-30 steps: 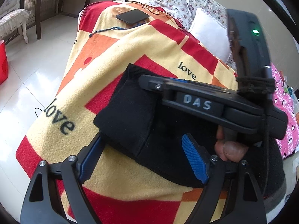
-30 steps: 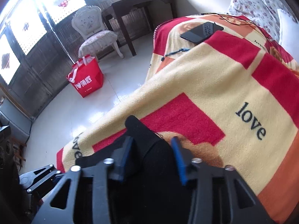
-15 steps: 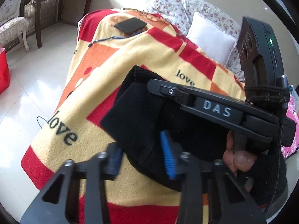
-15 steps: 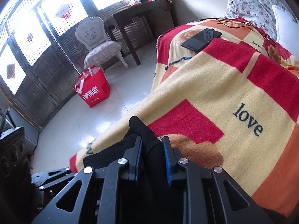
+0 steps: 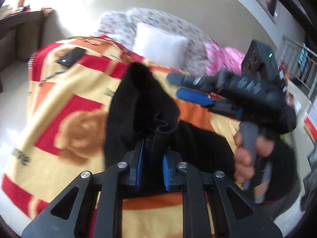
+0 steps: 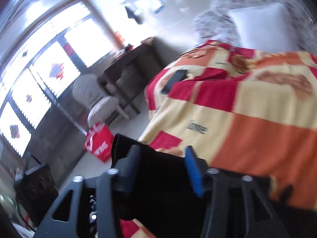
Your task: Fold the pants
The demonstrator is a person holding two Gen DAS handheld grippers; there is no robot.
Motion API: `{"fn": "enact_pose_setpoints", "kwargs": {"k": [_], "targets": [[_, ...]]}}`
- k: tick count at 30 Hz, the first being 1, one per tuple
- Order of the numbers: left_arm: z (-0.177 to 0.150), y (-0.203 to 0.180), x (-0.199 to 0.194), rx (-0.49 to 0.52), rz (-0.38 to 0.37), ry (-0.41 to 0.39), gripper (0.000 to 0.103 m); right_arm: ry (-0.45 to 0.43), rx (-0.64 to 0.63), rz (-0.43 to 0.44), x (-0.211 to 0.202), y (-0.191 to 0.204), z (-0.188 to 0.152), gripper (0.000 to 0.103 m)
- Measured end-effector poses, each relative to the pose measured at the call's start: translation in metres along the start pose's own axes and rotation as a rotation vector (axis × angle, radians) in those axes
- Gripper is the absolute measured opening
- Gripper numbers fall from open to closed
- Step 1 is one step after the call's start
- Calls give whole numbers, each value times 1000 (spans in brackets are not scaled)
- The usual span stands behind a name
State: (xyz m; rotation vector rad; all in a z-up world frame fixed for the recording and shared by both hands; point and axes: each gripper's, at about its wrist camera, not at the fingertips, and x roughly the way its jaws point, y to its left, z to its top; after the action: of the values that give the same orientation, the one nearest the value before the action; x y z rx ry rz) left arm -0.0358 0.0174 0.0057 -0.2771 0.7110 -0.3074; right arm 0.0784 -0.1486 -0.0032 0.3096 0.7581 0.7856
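Pants (image 5: 138,107): black knit, lying on the bed over the patterned blanket (image 5: 65,103), one bunched end raised off the blanket and sagging from the left gripper (image 5: 152,165).

Left to right, left wrist view: a dark phone (image 5: 69,58) lies on the far corner of the blanket, well apart from the pants. Left gripper jaws are pressed together on a thick fold of the black fabric; the blue pads (image 5: 140,164) pinch it from both sides. Further right, the right gripper (image 5: 193,97) is in the air above the blanket, carried by a hand (image 5: 244,154), jaws spread.

Right wrist view: right gripper (image 6: 162,166) jaws have just been opening. Black cloth shows between them, but the blue pad (image 6: 193,168) stands clear of it. Frame is blurred.

Handling, judged: light, soft, limp, no stiffness. It drapes and bunches, so one pinch gathers several layers. The knit looks grippy against the pads, with little slip risk and nothing fragile. Best hold would be at an edge or corner, one gripper at each, to keep the fold line taut.

Containers: a red bag (image 6: 98,145) stands on the floor beside the bed; contents not visible.
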Motion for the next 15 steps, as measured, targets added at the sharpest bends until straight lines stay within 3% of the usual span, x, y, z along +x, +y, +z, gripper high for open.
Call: {"fn": "enact_pose_setpoints", "kwargs": {"k": [3, 4, 8, 13, 15], "targets": [[-9, -10, 19, 18, -28, 58, 14, -14, 62, 15, -20, -15, -8, 63], [-12, -12, 23, 20, -25, 70, 14, -13, 73, 11, -21, -16, -9, 69], [-12, -14, 20, 21, -14, 59, 14, 18, 92, 20, -10, -13, -18, 77], [-15, -12, 12, 33, 2, 48, 14, 86, 95, 10, 12, -10, -36, 78], [-17, -13, 11, 40, 2, 54, 15, 105, 67, 18, 23, -4, -42, 66]]}}
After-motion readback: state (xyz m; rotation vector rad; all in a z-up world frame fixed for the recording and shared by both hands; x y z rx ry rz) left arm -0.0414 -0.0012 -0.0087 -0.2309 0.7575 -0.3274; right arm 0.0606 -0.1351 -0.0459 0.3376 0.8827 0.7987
